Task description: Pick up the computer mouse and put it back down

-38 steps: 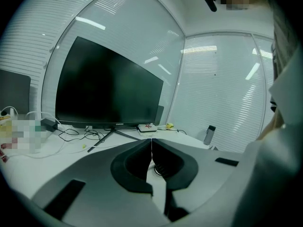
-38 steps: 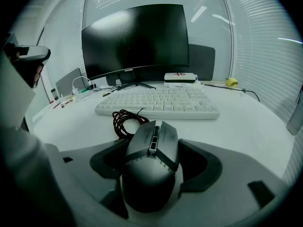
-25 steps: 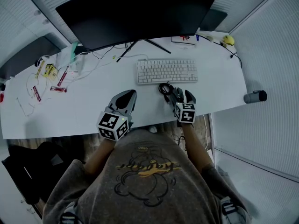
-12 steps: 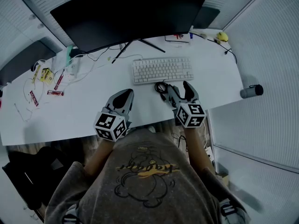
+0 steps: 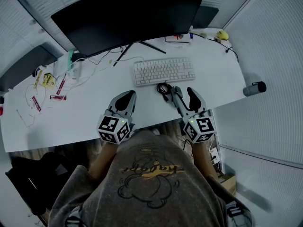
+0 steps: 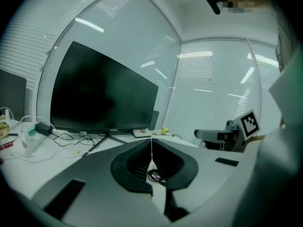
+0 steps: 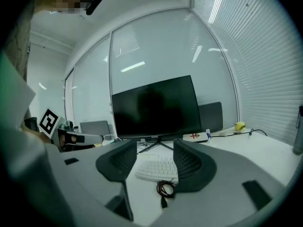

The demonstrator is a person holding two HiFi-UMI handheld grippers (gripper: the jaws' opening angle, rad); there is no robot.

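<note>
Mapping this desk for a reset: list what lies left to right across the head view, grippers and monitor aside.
First the yellow packet → keyboard → yellow object → dark cylinder. The coiled cable and white box overlap the keyboard, so are omitted.

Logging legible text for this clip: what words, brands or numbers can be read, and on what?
Nothing reads clearly.
Monitor, lower bezel: small brand mark, too small to read.
Shirt print: stylised lettering, illegible.
White box by the monitor stand: red marks, blurred.
Marker cubes: square patterns, no words.
</note>
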